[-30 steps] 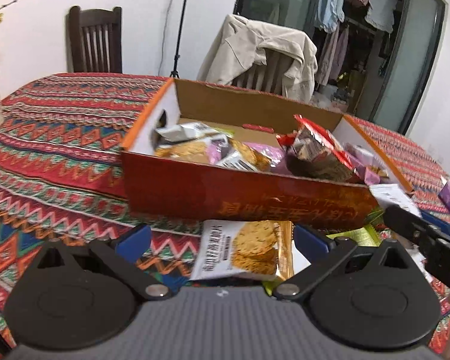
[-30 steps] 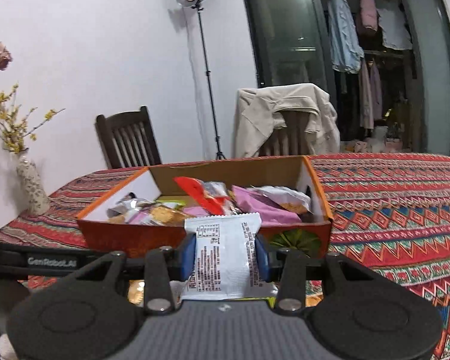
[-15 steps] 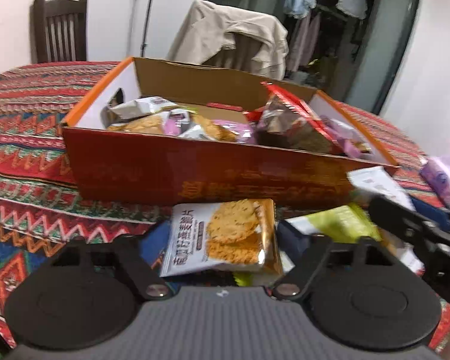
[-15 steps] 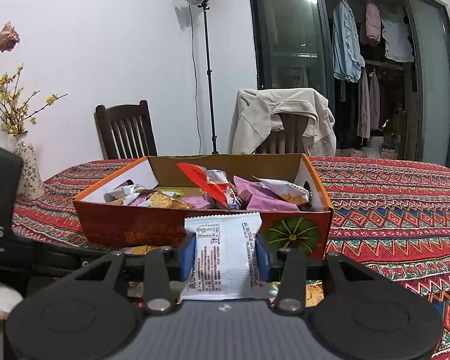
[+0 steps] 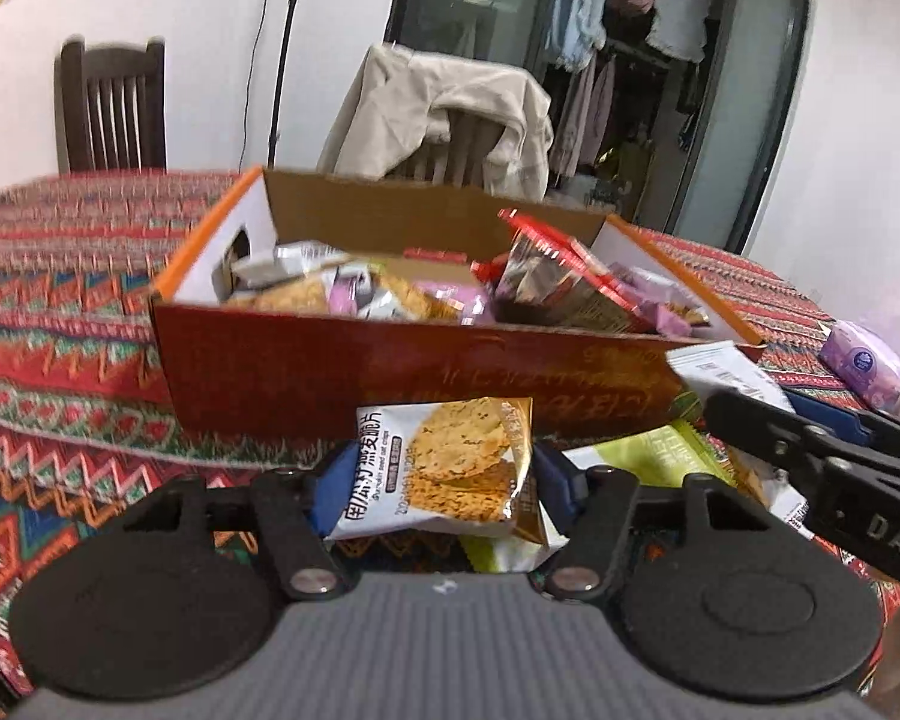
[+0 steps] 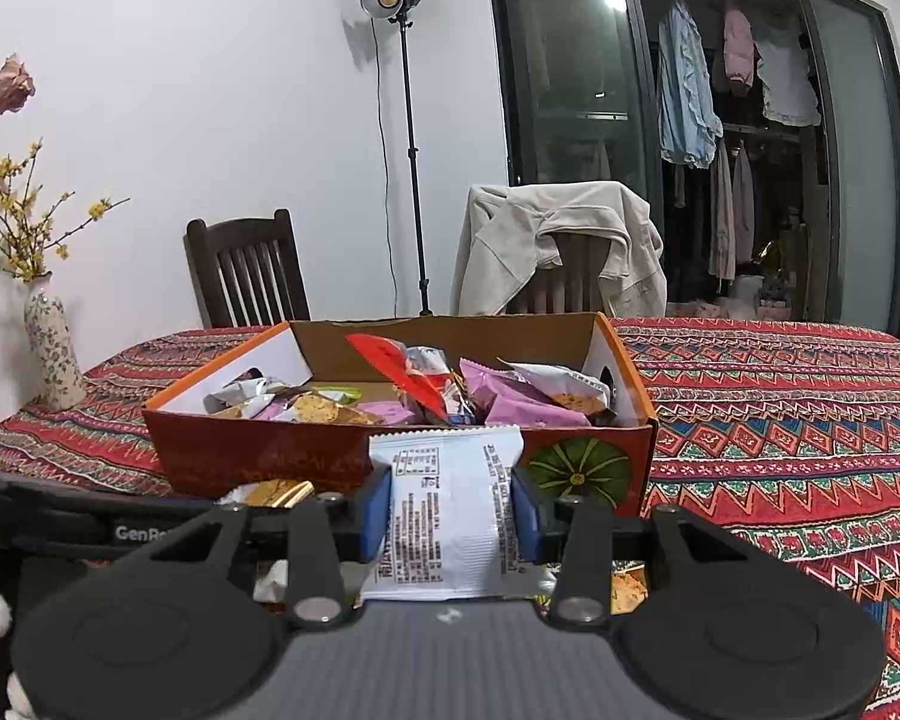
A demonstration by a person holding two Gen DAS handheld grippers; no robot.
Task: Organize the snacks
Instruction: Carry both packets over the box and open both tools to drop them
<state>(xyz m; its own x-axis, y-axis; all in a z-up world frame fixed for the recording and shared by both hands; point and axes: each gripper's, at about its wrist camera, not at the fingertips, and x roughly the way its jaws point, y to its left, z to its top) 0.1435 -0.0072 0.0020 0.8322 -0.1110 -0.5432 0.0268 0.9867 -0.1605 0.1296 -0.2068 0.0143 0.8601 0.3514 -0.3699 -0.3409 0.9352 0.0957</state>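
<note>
An orange cardboard box (image 5: 390,372) holding several snack packets stands on the patterned tablecloth; it also shows in the right wrist view (image 6: 258,456). My left gripper (image 5: 444,480) is shut on a cracker packet (image 5: 450,462) and holds it just in front of the box's near wall. My right gripper (image 6: 447,507) is shut on a white snack packet (image 6: 444,516), held in front of the box's right half. The right gripper with its white packet (image 5: 726,372) shows at the right of the left wrist view. A green packet (image 5: 648,462) lies on the cloth below.
A purple packet (image 5: 864,360) lies on the cloth at the right. A flowered vase (image 6: 51,354) stands at the table's left. Two chairs (image 6: 246,270), one draped with a jacket (image 6: 558,246), stand behind the table. A light stand (image 6: 411,150) is by the wall.
My left gripper has closed on the cracker packet and lifted it off the cloth toward the box. My right gripper has risen a little with the white packet.
</note>
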